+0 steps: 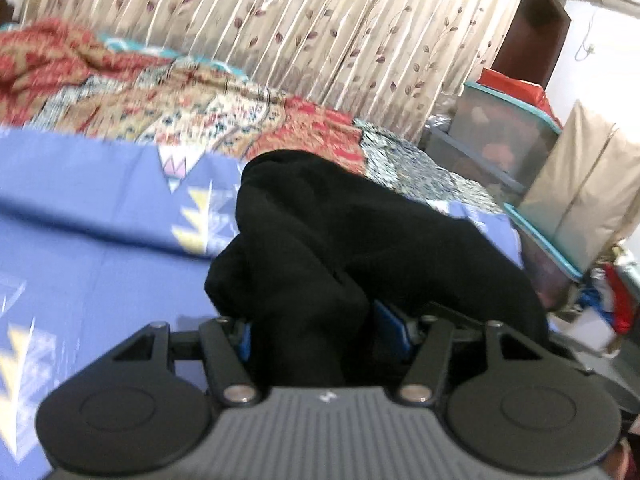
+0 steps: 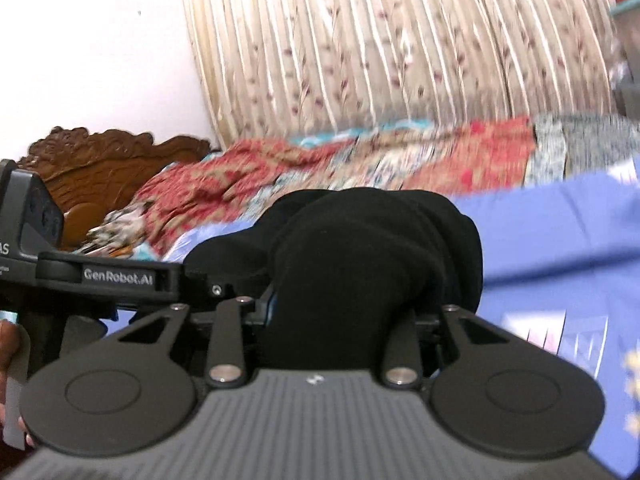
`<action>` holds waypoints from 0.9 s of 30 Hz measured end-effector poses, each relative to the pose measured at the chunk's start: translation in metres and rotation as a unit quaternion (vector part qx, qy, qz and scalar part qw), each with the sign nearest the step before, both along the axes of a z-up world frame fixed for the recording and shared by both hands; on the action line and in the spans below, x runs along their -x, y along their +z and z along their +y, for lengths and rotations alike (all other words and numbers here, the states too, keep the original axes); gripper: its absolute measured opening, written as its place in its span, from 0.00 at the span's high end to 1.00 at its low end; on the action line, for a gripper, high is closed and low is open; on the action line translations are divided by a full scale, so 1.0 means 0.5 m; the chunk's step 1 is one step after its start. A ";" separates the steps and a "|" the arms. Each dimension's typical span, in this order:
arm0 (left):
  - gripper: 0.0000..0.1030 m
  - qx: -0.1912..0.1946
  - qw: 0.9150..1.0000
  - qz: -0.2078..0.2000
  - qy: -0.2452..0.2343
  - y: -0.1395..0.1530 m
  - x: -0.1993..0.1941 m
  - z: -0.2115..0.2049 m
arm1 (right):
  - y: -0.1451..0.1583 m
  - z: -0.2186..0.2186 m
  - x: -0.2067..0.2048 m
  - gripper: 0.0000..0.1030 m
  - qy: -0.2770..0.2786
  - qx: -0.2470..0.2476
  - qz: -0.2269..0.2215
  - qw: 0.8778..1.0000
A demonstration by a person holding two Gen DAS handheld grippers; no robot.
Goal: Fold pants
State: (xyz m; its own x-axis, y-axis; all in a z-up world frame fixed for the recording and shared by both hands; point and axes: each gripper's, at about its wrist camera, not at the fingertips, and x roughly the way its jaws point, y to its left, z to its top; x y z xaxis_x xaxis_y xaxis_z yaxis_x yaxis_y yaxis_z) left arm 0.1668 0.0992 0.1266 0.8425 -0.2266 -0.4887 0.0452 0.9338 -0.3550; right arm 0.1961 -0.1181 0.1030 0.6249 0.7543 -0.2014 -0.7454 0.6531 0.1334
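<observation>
The black pants point(image 1: 340, 240) are bunched up and lifted off the blue bedsheet point(image 1: 100, 208). In the left wrist view a thick fold of the cloth runs between the blue pads point(image 1: 390, 328) of my left gripper point(image 1: 316, 332), which is shut on it. In the right wrist view the pants point(image 2: 360, 248) bulge over my right gripper point(image 2: 340, 312), whose jaws are shut on another fold; the fingertips are hidden by cloth. The left gripper's black casing point(image 2: 100, 276) shows close by at the left, held by a hand point(image 2: 8, 344).
A red patterned quilt point(image 1: 180, 96) lies along the far side of the bed below a leaf-print curtain point(image 1: 320, 20). A carved wooden headboard point(image 2: 108, 160) stands at one end. Stacked storage boxes point(image 1: 508, 132) and a tan fabric bin point(image 1: 588, 184) crowd the other end.
</observation>
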 end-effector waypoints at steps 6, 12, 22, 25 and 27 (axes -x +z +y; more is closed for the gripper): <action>0.45 -0.013 0.995 0.094 0.024 -0.156 -0.143 0.005 | -0.125 0.029 -0.160 0.63 -0.031 0.055 0.082 0.995; 0.30 -0.005 0.989 0.142 0.052 -0.226 -0.136 0.001 | -0.196 -0.017 -0.210 0.41 -0.073 0.040 0.208 0.975; 0.16 -0.057 0.989 0.122 0.058 -0.126 0.028 -0.061 | -0.158 -0.104 -0.038 0.32 -0.109 0.023 0.212 0.971; 0.13 -0.077 0.987 0.127 0.057 -0.117 0.092 -0.086 | -0.157 -0.127 0.023 0.30 -0.108 0.018 0.220 0.969; 0.06 -0.097 0.984 0.134 0.064 -0.110 0.137 -0.104 | -0.154 -0.137 0.067 0.28 -0.113 0.020 0.218 0.969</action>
State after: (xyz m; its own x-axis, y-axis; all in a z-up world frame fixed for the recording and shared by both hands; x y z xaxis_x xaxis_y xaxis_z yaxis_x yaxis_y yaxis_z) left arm 0.0982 0.0472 0.0717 0.6934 -0.0071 -0.7205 -0.1479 0.9773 -0.1519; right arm 0.1629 -0.1866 0.0258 0.6222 0.5939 -0.5101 -0.4608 0.8046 0.3747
